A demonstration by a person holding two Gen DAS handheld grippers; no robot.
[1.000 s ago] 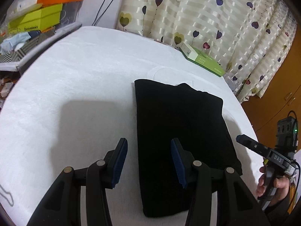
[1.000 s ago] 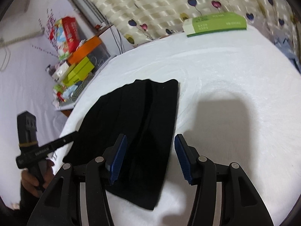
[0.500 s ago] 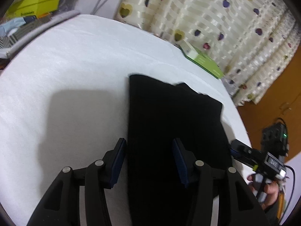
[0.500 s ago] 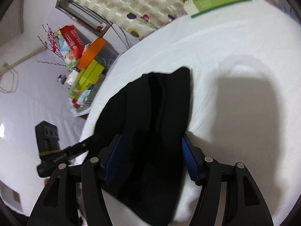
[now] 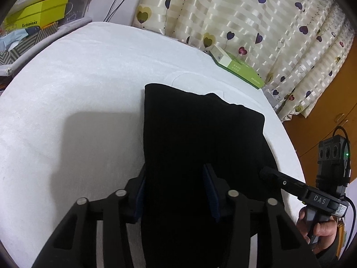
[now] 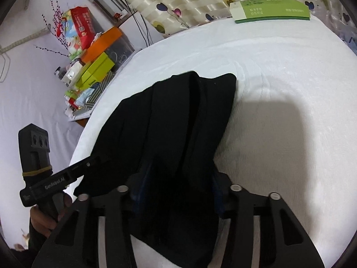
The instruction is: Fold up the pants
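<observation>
Pants (image 5: 200,134) lie folded and black on the white bed (image 5: 78,84) right under my 2 tools. My left gripper (image 5: 176,192) is spread wide, one finger on each side of the cloth. My right gripper (image 6: 178,187) is spread wide over it too. Farther back, a green box (image 6: 271,10) sits by the heart curtain (image 5: 245,17).

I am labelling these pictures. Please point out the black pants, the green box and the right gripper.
black pants (image 5: 200,129), left wrist view, middle of fabric.
green box (image 6: 274,11), right wrist view, top face.
right gripper (image 6: 178,189), right wrist view, between fingertips.
</observation>
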